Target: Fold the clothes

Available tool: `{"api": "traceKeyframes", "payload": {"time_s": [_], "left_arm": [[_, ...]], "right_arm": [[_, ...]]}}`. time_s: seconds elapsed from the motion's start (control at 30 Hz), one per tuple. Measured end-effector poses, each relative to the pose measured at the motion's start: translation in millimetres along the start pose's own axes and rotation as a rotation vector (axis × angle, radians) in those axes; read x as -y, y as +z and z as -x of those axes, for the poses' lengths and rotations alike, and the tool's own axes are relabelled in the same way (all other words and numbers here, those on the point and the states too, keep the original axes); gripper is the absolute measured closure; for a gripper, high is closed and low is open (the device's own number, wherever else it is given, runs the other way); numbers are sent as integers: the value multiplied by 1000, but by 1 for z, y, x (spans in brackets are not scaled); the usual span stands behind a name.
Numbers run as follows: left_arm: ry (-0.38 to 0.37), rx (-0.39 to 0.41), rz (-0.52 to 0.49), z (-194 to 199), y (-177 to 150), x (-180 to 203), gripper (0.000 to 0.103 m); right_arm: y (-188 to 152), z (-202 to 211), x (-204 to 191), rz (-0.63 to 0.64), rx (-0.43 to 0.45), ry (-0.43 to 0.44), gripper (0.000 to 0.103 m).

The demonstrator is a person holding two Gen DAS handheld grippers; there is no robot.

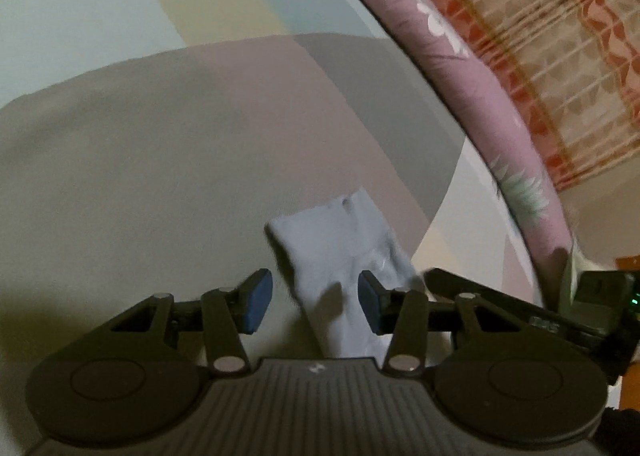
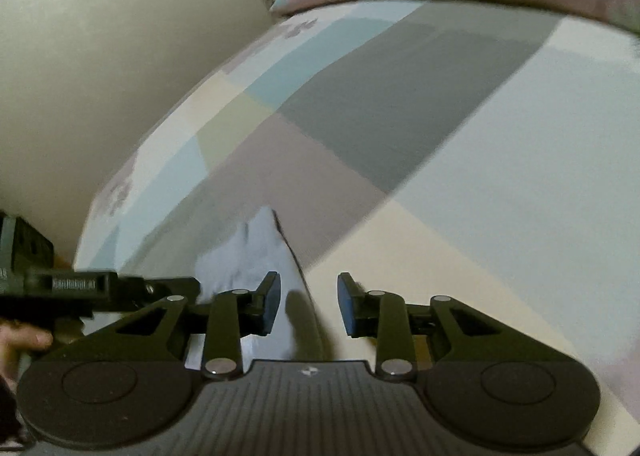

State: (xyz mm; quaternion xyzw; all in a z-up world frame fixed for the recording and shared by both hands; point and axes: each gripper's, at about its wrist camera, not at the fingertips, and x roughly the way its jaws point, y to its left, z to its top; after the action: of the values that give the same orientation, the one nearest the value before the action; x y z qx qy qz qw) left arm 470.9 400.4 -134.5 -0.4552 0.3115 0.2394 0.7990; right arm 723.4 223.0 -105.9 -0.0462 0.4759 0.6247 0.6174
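A small pale blue garment (image 1: pixel 340 236), folded into a narrow strip, lies on the pastel patchwork bed sheet (image 1: pixel 160 136). My left gripper (image 1: pixel 316 302) is open, its blue pads on either side of the strip's near end and not pinching it. In the right wrist view the same garment (image 2: pixel 248 252) lies left of centre. My right gripper (image 2: pixel 308 306) is open beside the garment's right edge, with only sheet and shadow between its fingers. The near end of the garment is hidden under both tools.
A pink floral quilt roll (image 1: pixel 460 68) borders the sheet's far side, with orange patterned fabric (image 1: pixel 560 36) beyond it. A beige wall (image 2: pixel 80 76) runs along the bed's left side. A hand (image 2: pixel 24 340) holds the left tool's black housing (image 2: pixel 80 288).
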Motion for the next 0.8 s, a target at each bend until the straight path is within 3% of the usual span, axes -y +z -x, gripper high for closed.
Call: {"api": "traceKeyframes", "payload": {"time_s": [0.13,0.17,0.2,0.23,0.27,0.3,0.47,0.53,0.6,0.67,0.8], "left_arm": [[-18,24,-9,-11,10,-1,60],[-5,31,-16,-12,10,1,63],[9,37,-23,-12,10,3,73],[22,44,-29,-12,10,4,82],[26,50,-43,-11,12,7,97],[30,56,-58,-10,14,9,98],[48,87,-131,-3,24,22,99],[55,99,-160,0,28,27,98],[62,112,-189,3,32,32,98],[69,124,-218,6,36,37,98],[3,58,-417,7,13,65,90]], "right_arm": [[11,-27,-17,55,-27,26,68],[12,-32,-22,78,-32,16,73],[12,-37,-27,105,-35,-4,89],[13,-41,-30,123,-37,-19,94],[13,-41,-30,123,-34,-23,95],[12,-39,-29,119,-28,-22,96],[16,-18,-23,105,51,-70,96],[19,-11,-19,89,69,-78,92],[20,-5,-14,66,53,-93,82],[12,16,-10,60,62,-101,81],[-24,72,0,39,54,-127,81]]}}
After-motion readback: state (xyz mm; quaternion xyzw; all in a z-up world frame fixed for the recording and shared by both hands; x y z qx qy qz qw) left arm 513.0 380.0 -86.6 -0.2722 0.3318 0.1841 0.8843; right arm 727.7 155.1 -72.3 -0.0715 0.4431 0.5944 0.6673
